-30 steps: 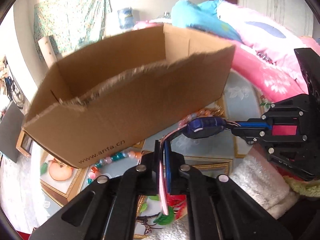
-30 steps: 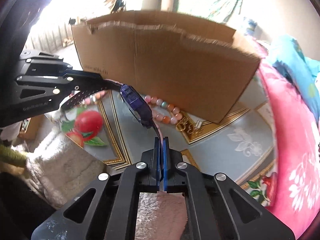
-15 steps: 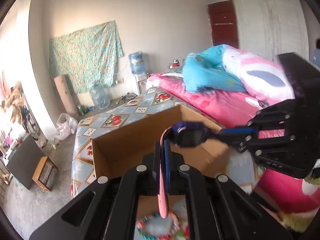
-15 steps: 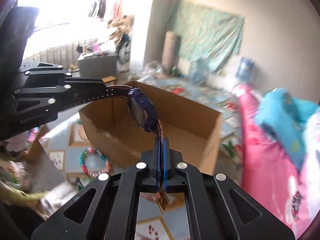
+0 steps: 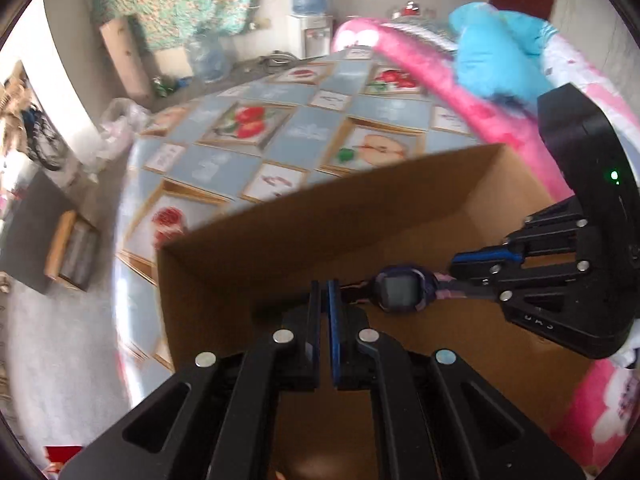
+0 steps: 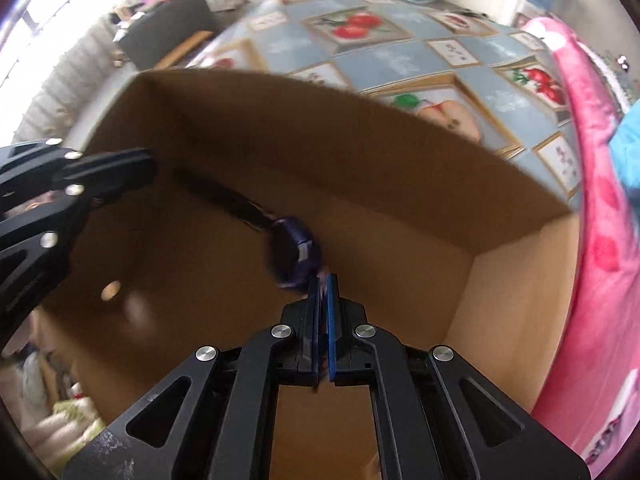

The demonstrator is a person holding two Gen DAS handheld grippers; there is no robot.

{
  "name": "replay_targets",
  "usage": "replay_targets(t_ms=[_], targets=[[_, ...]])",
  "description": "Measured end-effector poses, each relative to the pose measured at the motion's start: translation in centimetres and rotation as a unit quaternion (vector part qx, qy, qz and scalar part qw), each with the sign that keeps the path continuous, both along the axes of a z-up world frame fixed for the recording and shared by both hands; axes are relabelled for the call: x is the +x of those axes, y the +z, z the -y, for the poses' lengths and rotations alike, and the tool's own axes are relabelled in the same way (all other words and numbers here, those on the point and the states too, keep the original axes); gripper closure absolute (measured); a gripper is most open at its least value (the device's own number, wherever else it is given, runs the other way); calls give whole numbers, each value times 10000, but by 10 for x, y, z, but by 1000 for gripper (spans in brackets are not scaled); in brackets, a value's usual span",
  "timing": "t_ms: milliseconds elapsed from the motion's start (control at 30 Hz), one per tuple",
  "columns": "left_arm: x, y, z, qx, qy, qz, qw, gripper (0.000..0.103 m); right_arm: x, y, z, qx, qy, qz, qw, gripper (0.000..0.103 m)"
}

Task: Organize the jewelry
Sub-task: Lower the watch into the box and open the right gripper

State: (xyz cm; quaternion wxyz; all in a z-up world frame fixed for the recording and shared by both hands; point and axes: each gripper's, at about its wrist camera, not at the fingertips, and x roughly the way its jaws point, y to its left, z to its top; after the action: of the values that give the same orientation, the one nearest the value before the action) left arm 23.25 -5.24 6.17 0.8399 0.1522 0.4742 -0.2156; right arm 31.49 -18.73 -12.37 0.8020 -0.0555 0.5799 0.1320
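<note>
A purple watch [image 5: 402, 293] with a pink strap hangs inside the open cardboard box [image 5: 248, 248]. My right gripper [image 6: 323, 284] is shut on one strap end; it shows at the right of the left wrist view [image 5: 476, 268]. My left gripper [image 5: 324, 288] is nearly shut with a thin gap, and the strap no longer sits between its fingers. In the right wrist view the watch [image 6: 294, 254] hangs over the box floor [image 6: 180, 264], its other strap trailing toward my left gripper [image 6: 148, 176].
The box stands on a table with a fruit-pattern cloth [image 5: 280, 124]. A pink blanket [image 6: 600, 216] lies to the right. A water dispenser [image 5: 308, 8] stands by the far wall.
Both grippers have moved from in front of the box, up over its rim and down inside it with the watch. The strap has left my left gripper's fingers.
</note>
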Motion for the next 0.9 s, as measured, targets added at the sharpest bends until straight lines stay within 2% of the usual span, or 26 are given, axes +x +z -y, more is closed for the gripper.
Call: replay_targets(t_ms=[67,233,300,433,533,600,700,733,833,867,900], targets=[[3,4,1,8,10,99,10000,100,13,1,4,119,-124,17,9999,98],[-9,20,-11,-418,43,308,9986,99,9,18,11,121,-289,587,9978,86],[-15,27,-21,-606,78,371,9974,92,2,27,14,202,-326,765,9963,86],[-61,54,-51,-1244,-24,824,9888,86,-35,59,23,582,-233,1351,9889,86],[-106,66,-78,-1696,-104,1177,9784,74,-64,82,13,664,231,1609,9845,84],[-126,65,-91,-1877,-91,1273,9739,68,-67,79,1,628,464,1293,9885,84],[-158,53,-109,-2054,70,1305,9699,67,-44,53,-21,845,638,209,9942,84],[-169,48,-116,-2104,166,1304,9687,67,-38,42,-27,851,669,-64,9941,83],[-194,35,-131,-2133,336,1285,9679,63,-17,9,-45,727,656,-786,9921,72],[-203,28,-137,-2082,421,1279,9688,60,-8,-5,-51,746,633,-1108,9890,72],[-211,21,-142,-2001,476,1261,9705,58,-7,-12,-53,717,585,-1248,9879,72]])
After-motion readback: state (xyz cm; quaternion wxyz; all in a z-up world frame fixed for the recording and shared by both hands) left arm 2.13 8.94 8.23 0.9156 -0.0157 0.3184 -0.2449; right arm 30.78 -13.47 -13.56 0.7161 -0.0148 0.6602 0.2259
